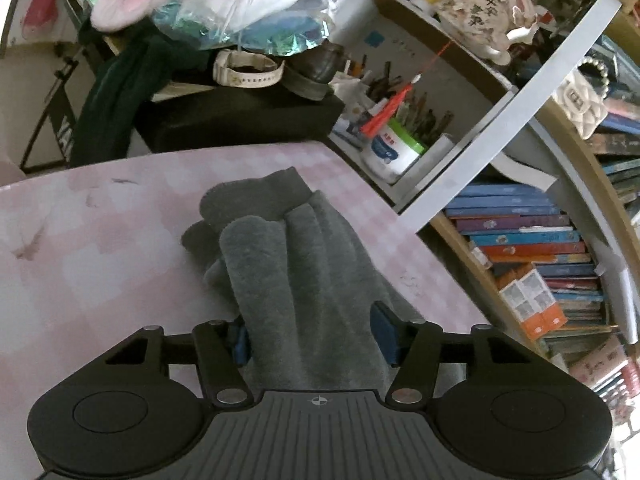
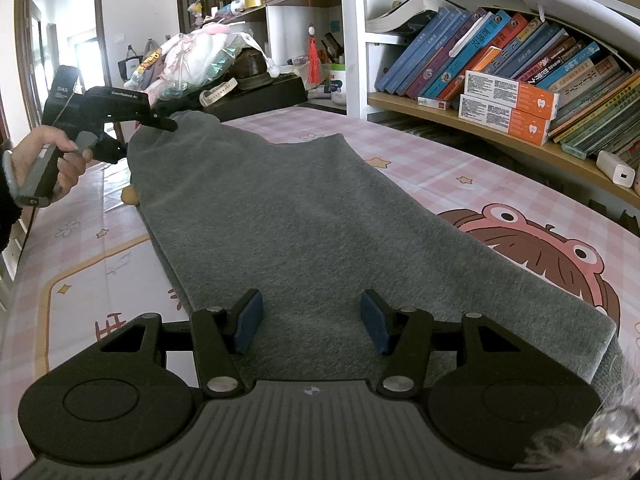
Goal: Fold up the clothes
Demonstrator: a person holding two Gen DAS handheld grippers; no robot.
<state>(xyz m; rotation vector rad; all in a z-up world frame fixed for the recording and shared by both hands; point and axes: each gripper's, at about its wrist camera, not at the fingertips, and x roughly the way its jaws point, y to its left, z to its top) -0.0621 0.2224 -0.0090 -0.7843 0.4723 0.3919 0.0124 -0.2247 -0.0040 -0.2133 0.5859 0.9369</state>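
Item: grey fleece garment (image 2: 304,216), apparently trousers, lying flat and already doubled lengthwise on the pink checked tablecloth (image 2: 460,168), beside the bookshelf (image 2: 520,92). Long axis runs from the near hem by the right gripper (image 2: 312,322) away to the bunched far end, which points toward the cluttered black case (image 2: 260,96) beyond the bookshelf. Left gripper (image 1: 310,330), held in a hand (image 2: 52,160), stands at that far end: jaws parted, cloth between them but pads not pressing. Right gripper: jaws parted over the hem, holding nothing. Handling note, as judgement: take both layers squarely at each end, keep edges aligned, then carry one end over toward the other.
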